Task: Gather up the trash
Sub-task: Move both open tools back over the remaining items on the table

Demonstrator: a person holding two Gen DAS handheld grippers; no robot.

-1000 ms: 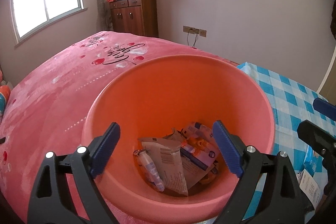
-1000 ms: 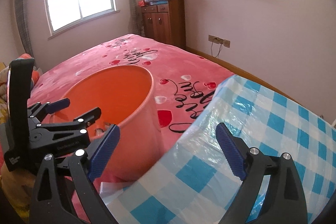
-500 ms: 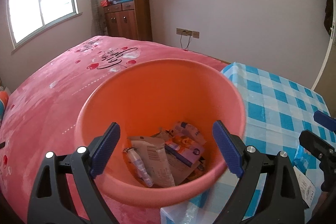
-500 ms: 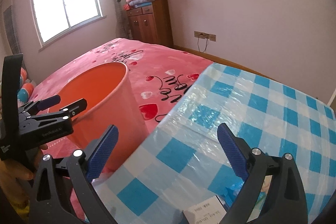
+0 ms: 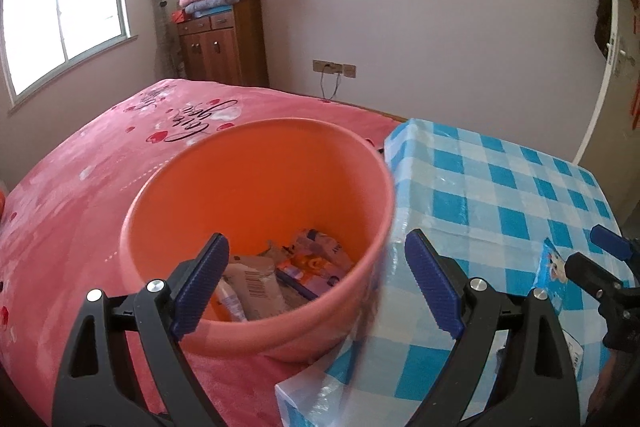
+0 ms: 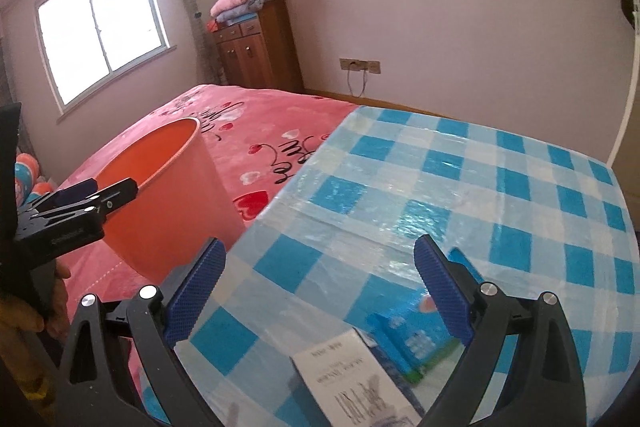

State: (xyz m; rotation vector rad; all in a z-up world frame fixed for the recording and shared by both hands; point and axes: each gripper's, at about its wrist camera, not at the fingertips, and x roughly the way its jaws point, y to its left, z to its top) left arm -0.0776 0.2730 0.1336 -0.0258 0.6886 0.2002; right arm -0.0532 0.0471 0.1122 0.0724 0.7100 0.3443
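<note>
Right wrist view: the right gripper (image 6: 318,287), jaws apart and empty, points at a blue packet (image 6: 408,343) so it can go into the round orange plastic bin (image 6: 168,203).

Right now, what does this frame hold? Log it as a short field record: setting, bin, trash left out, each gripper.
setting: bedroom; table with blue checked cloth beside a bed with a pink blanket
bin: orange bucket, upright at the table's edge, wrappers and packets inside
trash left out: blue packet and white printed paper on the cloth
left gripper: open, empty, aimed at the bucket
right gripper: open, empty, above the packet and paper, touching neither
</note>
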